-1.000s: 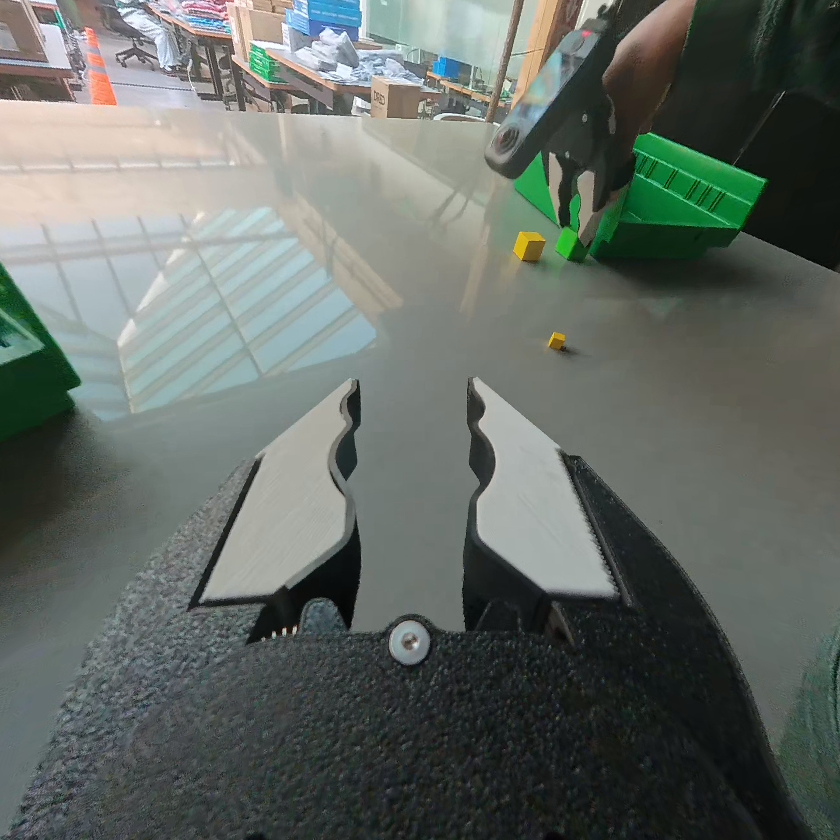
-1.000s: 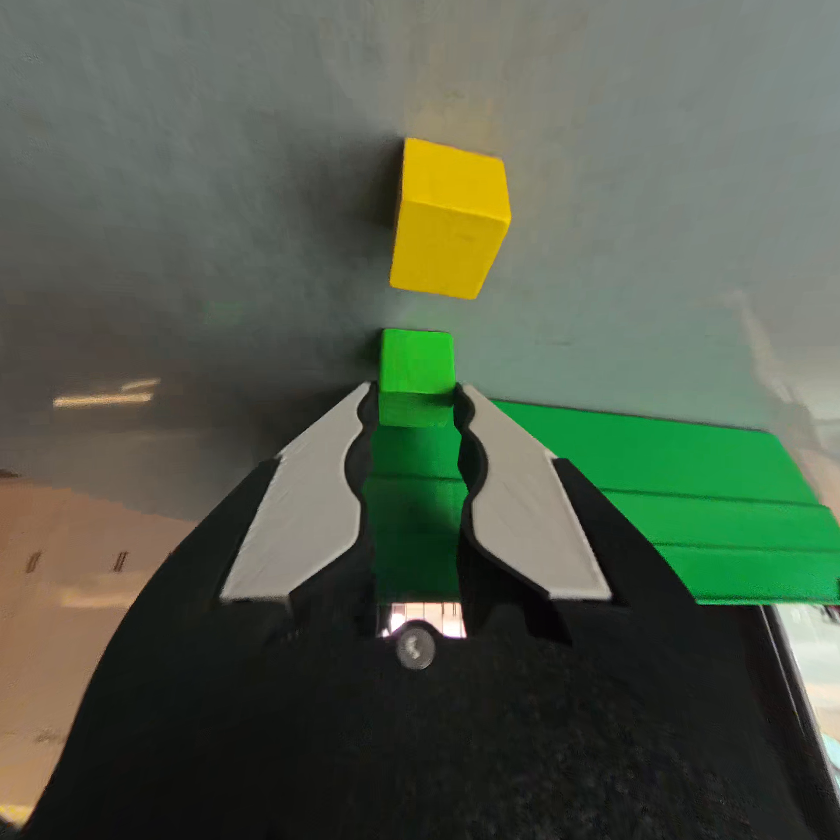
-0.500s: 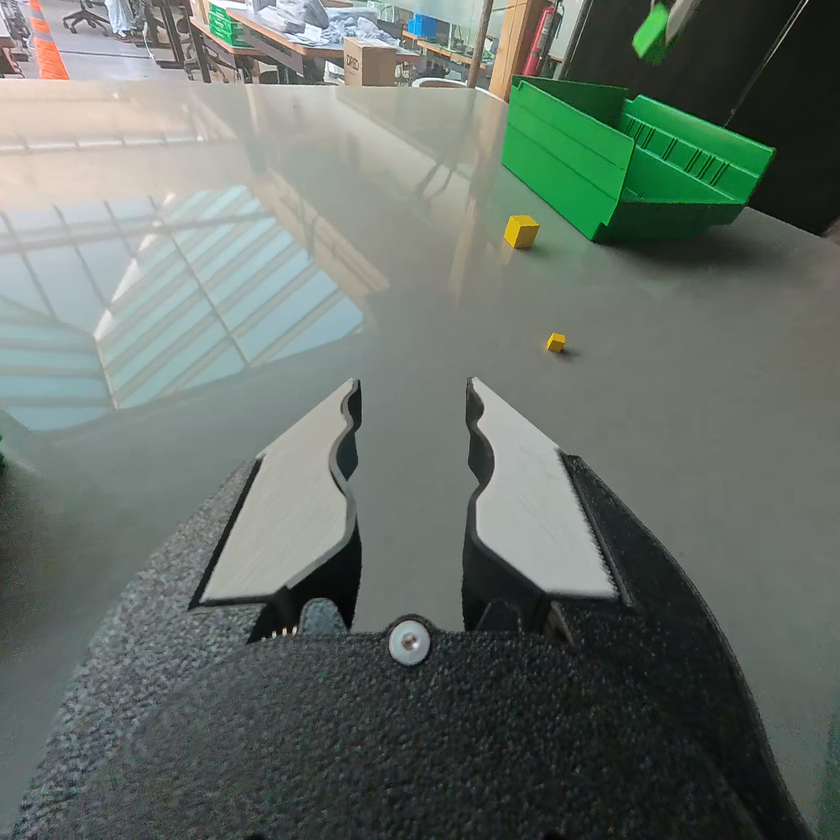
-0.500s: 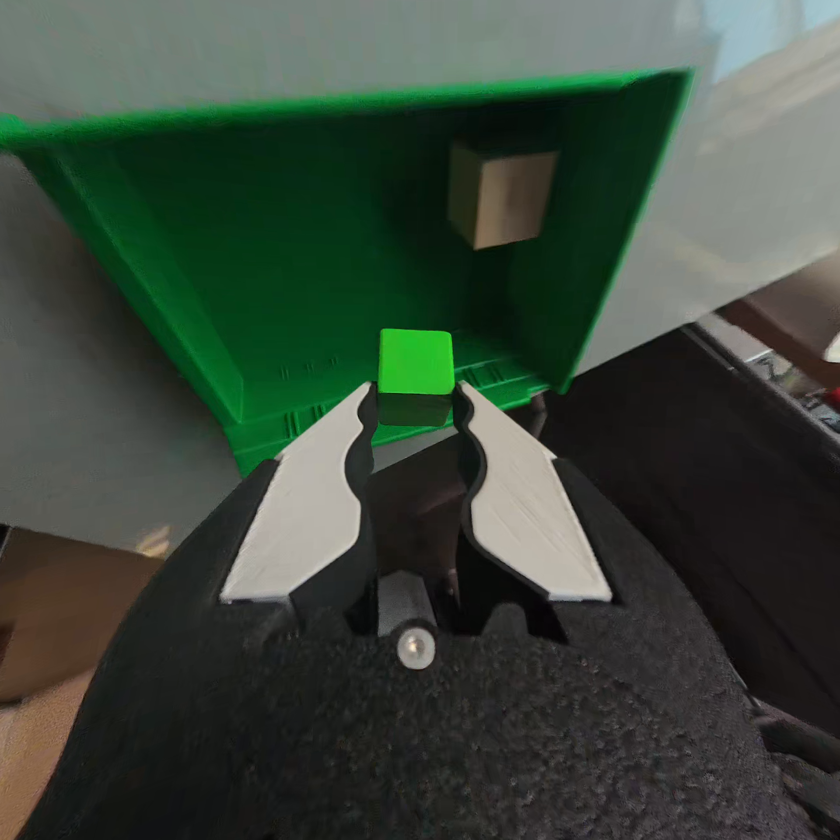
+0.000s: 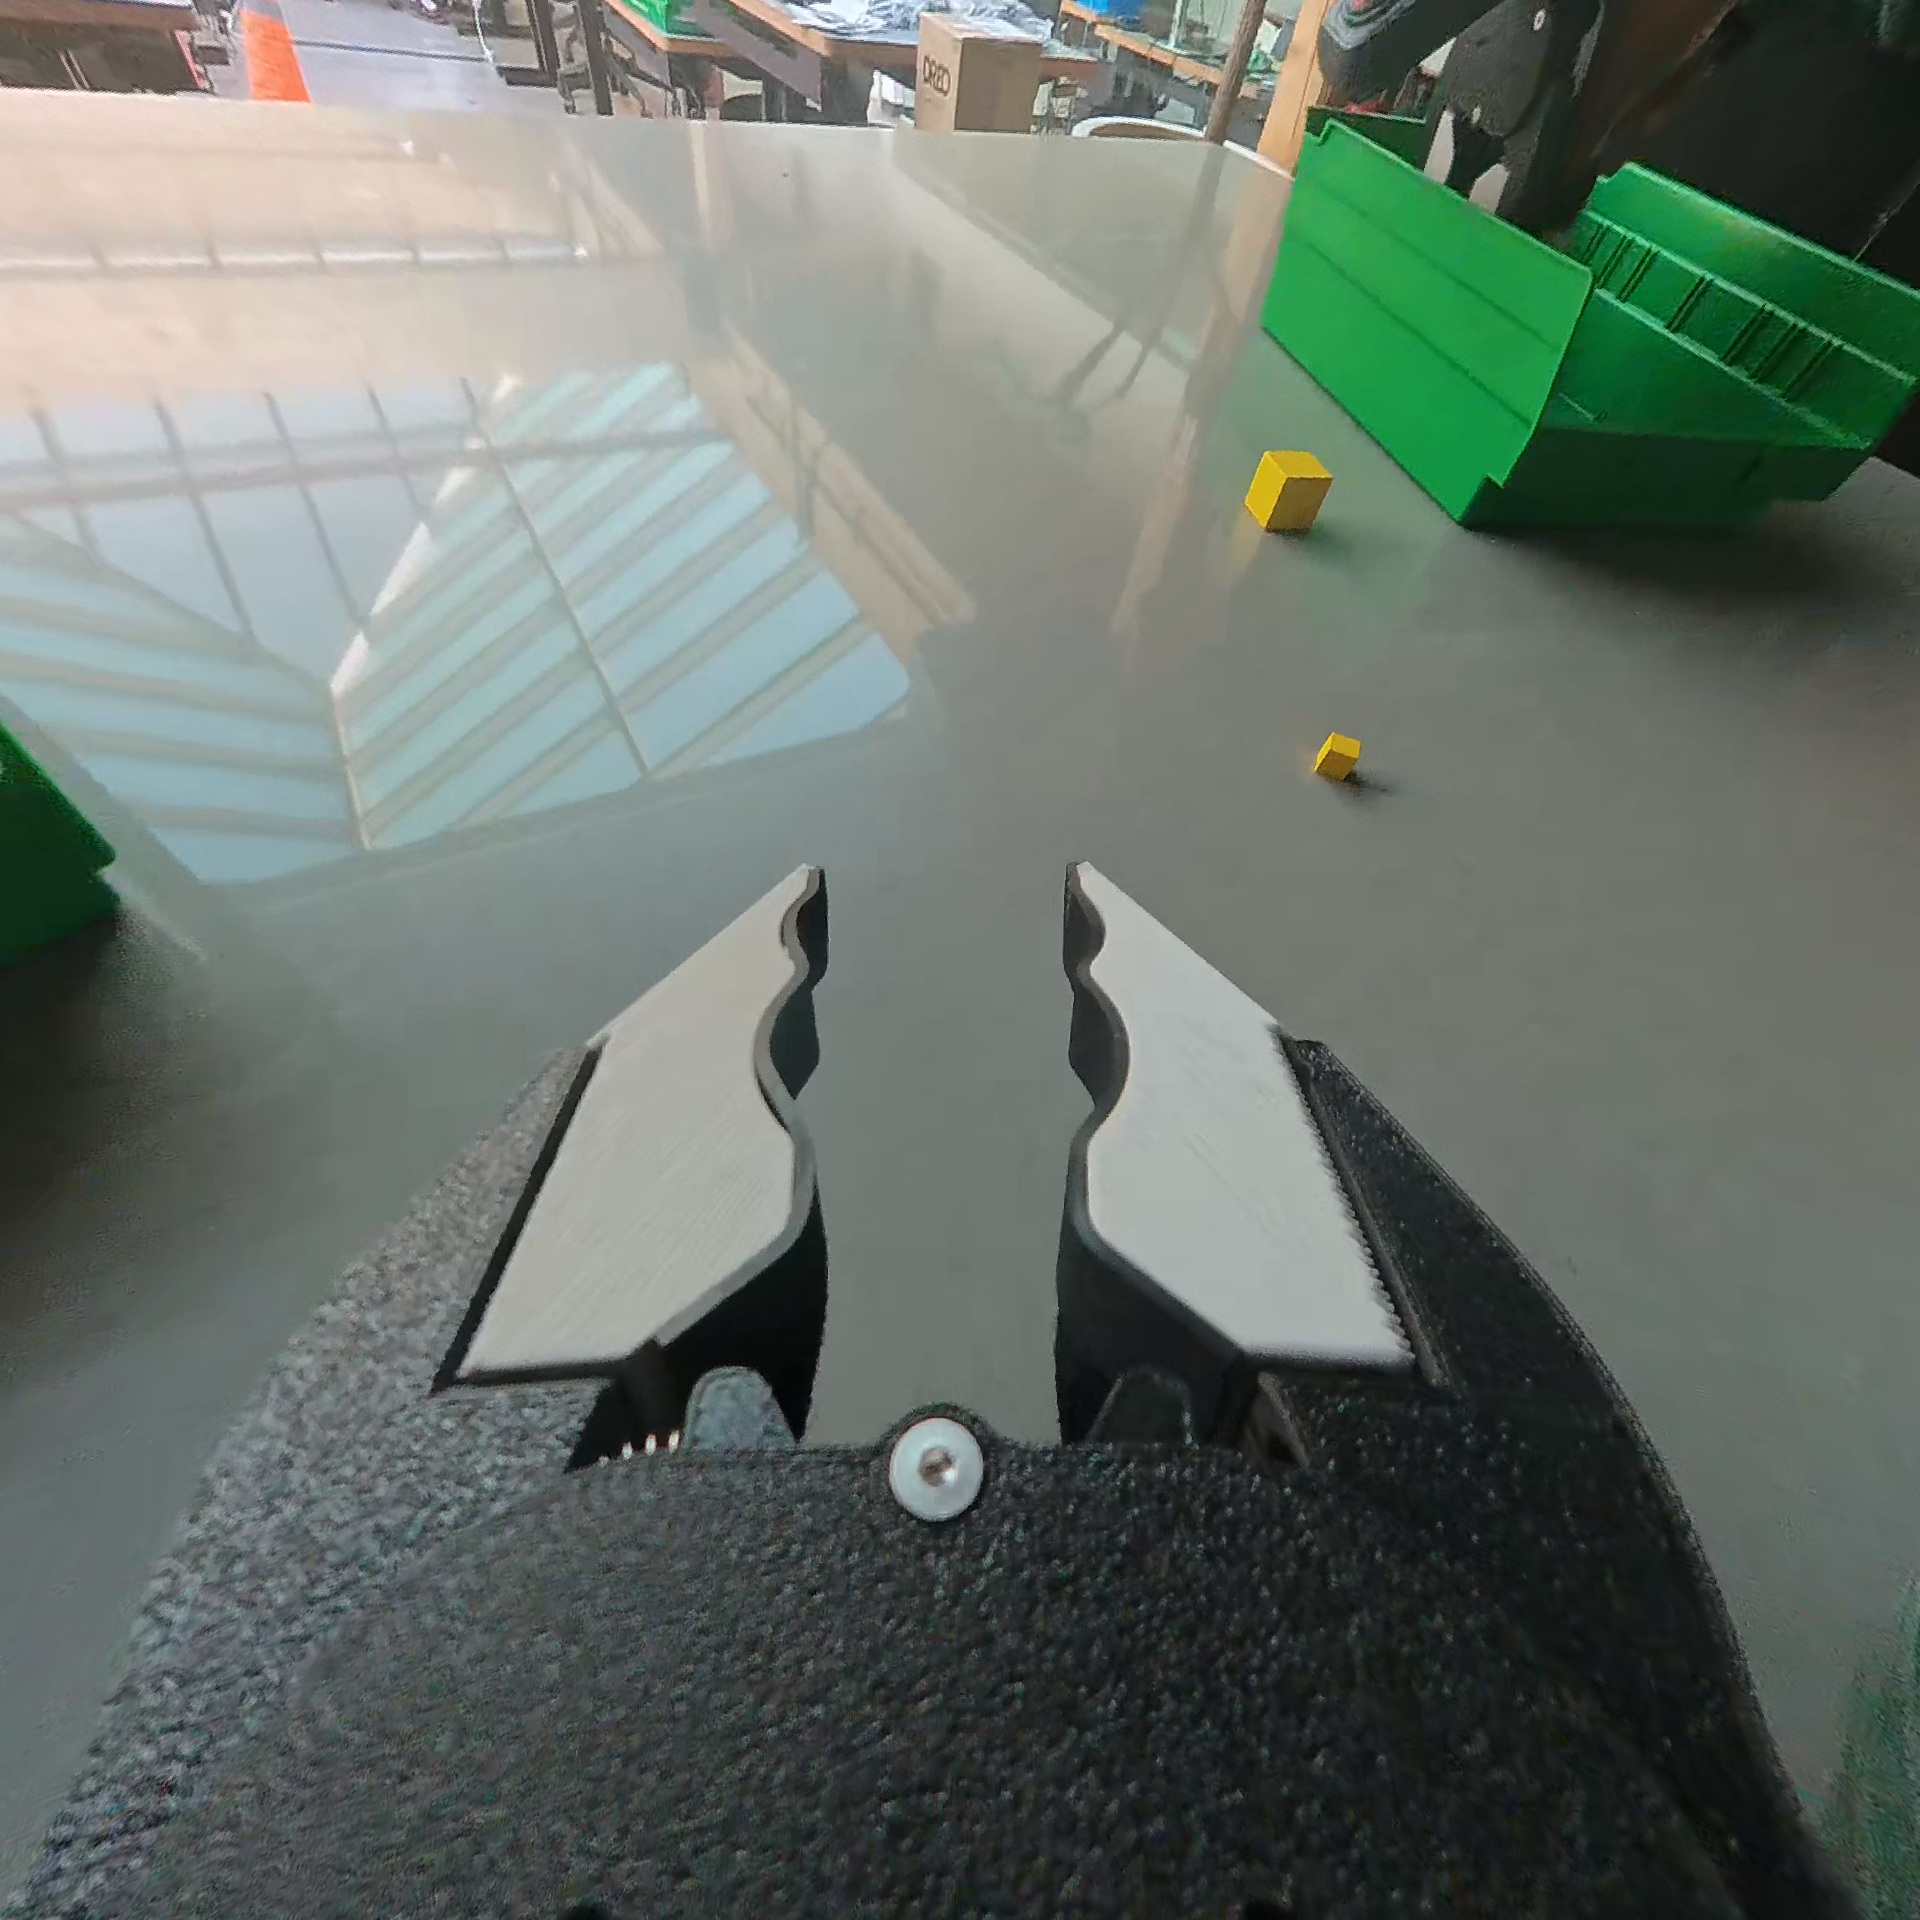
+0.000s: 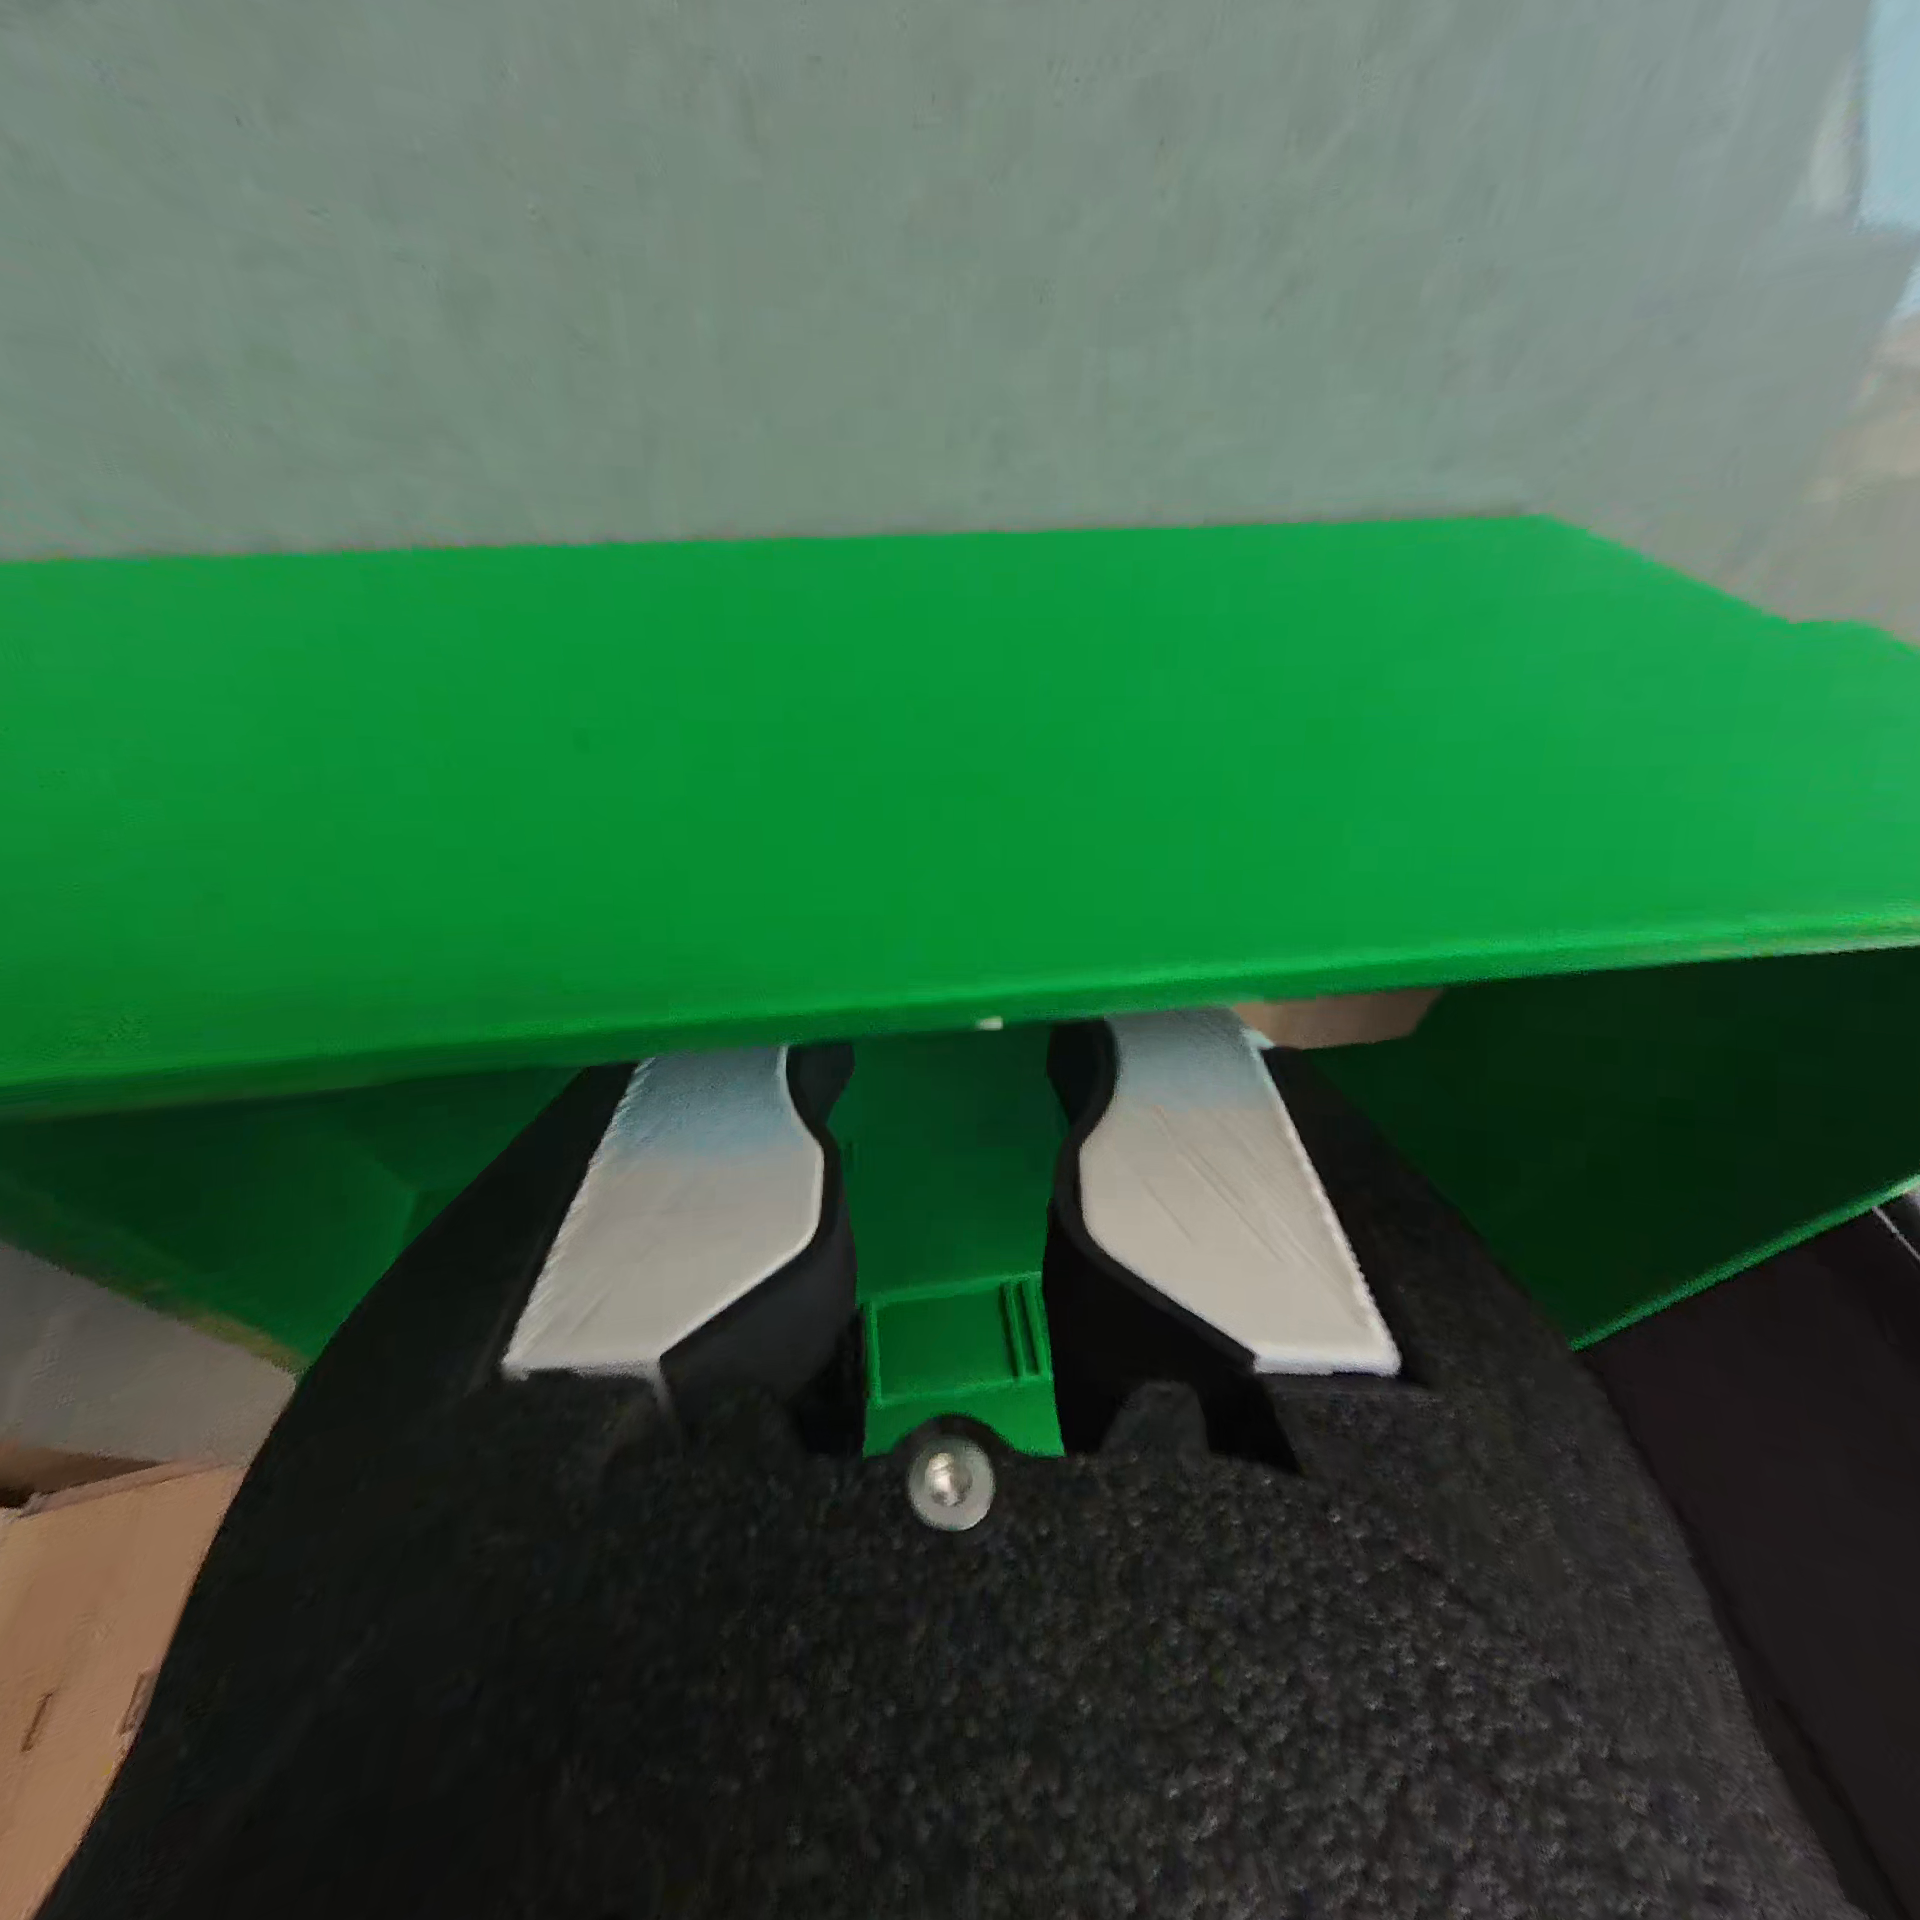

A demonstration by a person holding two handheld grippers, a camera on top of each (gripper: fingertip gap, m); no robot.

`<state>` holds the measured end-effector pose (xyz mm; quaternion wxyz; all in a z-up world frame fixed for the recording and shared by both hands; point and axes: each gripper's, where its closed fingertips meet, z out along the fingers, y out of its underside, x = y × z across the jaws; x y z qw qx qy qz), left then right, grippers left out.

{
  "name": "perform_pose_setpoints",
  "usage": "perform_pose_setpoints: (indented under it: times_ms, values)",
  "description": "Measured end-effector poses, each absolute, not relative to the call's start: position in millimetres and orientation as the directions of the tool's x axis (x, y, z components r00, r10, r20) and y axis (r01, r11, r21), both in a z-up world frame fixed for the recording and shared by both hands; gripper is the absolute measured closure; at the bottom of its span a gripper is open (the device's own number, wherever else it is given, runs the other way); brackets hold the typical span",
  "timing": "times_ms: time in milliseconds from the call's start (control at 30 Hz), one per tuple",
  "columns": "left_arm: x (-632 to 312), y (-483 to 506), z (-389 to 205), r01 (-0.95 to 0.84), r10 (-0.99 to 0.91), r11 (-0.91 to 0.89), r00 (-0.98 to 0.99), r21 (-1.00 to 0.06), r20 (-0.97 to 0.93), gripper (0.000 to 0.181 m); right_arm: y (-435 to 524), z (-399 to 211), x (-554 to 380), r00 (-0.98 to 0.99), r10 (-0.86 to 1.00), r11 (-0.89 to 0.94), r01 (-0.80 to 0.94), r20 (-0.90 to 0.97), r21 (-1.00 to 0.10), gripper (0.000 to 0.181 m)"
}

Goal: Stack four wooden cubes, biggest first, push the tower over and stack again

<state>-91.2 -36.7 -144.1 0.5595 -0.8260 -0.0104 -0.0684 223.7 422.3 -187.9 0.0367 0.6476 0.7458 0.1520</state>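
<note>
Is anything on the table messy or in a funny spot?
Two yellow cubes sit loose on the grey table: a bigger yellow cube beside the green bin and a tiny yellow cube farther out. Nothing looks spilled or broken. The right gripper reaches into the bin.

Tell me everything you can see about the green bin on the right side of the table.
The green bin looks like moulded glossy plastic: an open-topped storage bin with a tall flat wall facing the table's middle, ribbed slots along its inner rim and a stepped base. It stands on the grey table at the far right, beyond the larger yellow cube, apart from it. The right gripper reaches inside; its fingertips are hidden behind the wall.
</note>
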Motion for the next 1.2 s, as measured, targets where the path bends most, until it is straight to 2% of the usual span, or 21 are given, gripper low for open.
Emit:
perform_pose_setpoints:
  times_ms: [133, 267, 300, 333, 400, 567, 667, 767, 833, 967, 1033, 1100, 1200]
  values:
    - [-86, -32, -140, 0.083, -0.074, -0.363, 0.99, -0.928, 0.118, 0.136, 430, -162, 218, -0.15, 0.963, 0.105, 0.974, 0.224, 0.2, 0.137]
    - [-85, -33, -140, 0.087, -0.082, -0.356, 0.989, -0.93, 0.124, 0.137, 386, -77, 152, -0.125, 0.945, 0.184, 0.967, 0.301, -0.174, 0.133]
    - [-84, -33, -141, 0.092, -0.085, -0.36, 0.988, -0.928, 0.131, 0.137, 361, -62, 131, -0.144, 0.948, 0.219, 0.942, 0.285, -0.254, 0.134]
    - [-84, -33, -141, 0.097, -0.088, -0.363, 0.987, -0.927, 0.138, 0.137, 332, -55, 114, -0.174, 0.952, 0.246, 0.925, 0.251, -0.29, 0.133]
    - [-81, -32, -138, 0.104, -0.097, -0.352, 0.984, -0.93, 0.147, 0.137, 279, -65, 94, -0.248, 0.953, 0.287, 0.919, 0.173, -0.269, 0.131]
    - [-75, -37, -125, 0.082, -0.139, -0.307, 0.982, -0.948, 0.13, 0.137, 241, -154, 90, -0.287, 0.952, 0.286, 0.958, 0.106, 0.021, 0.128]
    - [-80, -50, -125, 0.084, -0.13, -0.301, 0.983, -0.95, 0.128, 0.137, 247, -185, 94, -0.273, 0.956, 0.26, 0.958, 0.11, 0.119, 0.133]
    - [-89, -64, -131, 0.106, -0.108, -0.314, 0.983, -0.943, 0.147, 0.137, 246, -190, 87, -0.316, 0.941, 0.302, 0.945, 0.122, 0.122, 0.156]
    - [-95, -70, -133, 0.115, -0.092, -0.324, 0.984, -0.939, 0.152, 0.137, 243, -173, 86, -0.371, 0.919, 0.36, 0.928, 0.131, 0.097, 0.156]
    - [-107, -73, -133, 0.1, -0.068, -0.337, 0.989, -0.936, 0.13, 0.137, 280, -74, 110, -0.322, 0.915, 0.331, 0.944, 0.243, 0.002, 0.156]
    - [-110, -70, -132, 0.095, -0.068, -0.337, 0.99, -0.937, 0.126, 0.137, 318, -37, 151, -0.266, 0.915, 0.266, 0.963, 0.305, 0.04, 0.156]
    - [-110, -64, -129, 0.091, -0.076, -0.332, 0.989, -0.939, 0.123, 0.137, 340, -39, 188, -0.181, 0.944, 0.179, 0.983, 0.275, 0.032, 0.156]
    - [-104, -53, -126, 0.084, -0.103, -0.33, 0.987, -0.94, 0.124, 0.137, 354, -104, 224, -0.129, 0.972, 0.116, 0.991, 0.196, 0.073, 0.156]
